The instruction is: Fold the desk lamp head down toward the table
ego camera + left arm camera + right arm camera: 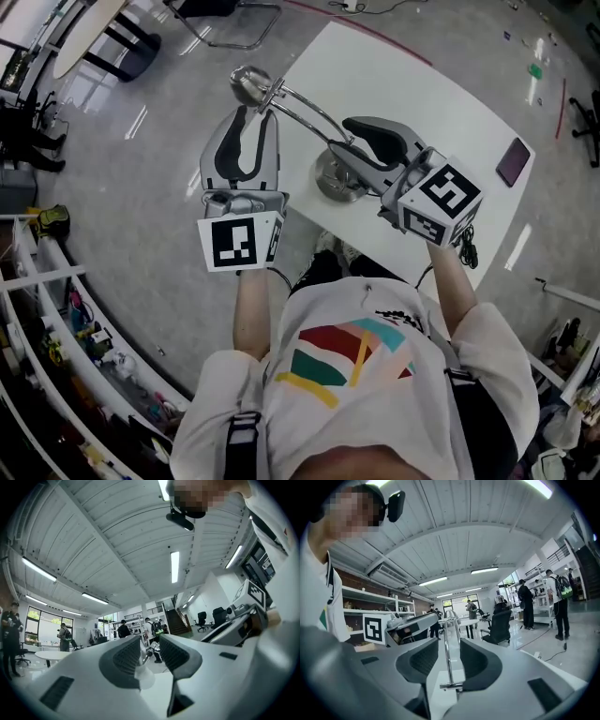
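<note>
Here's where we're at. The desk lamp stands on the white counter [403, 80], with its round chrome base [336, 183] near the edge closest to us. The lamp arm [305, 111] slants up and to the left from it. The lamp head [249, 84] is raised, hanging out past the counter's left edge over the floor.

Both our bare forearms reach forward from the white T-shirt. The left forearm [251, 309] runs pretty much straight ahead, so the left gripper [251, 114] points away from us at the head. In the left gripper view the tongs are drawn in close, and as far as we can tell they pinch the chrome lamp neck [149, 653] at their tips.

The right forearm [455, 281] angles inward, so the right gripper [339, 141] points left across the counter, just above the base. Its own view shows the tongs clenched on the arm's thin chrome rods low down, near a small crossbar. The head shows beyond their tips.

The marker cubes face up at us and hide our hands. A dark phone [513, 161] lies well off near the counter's right edge.
</note>
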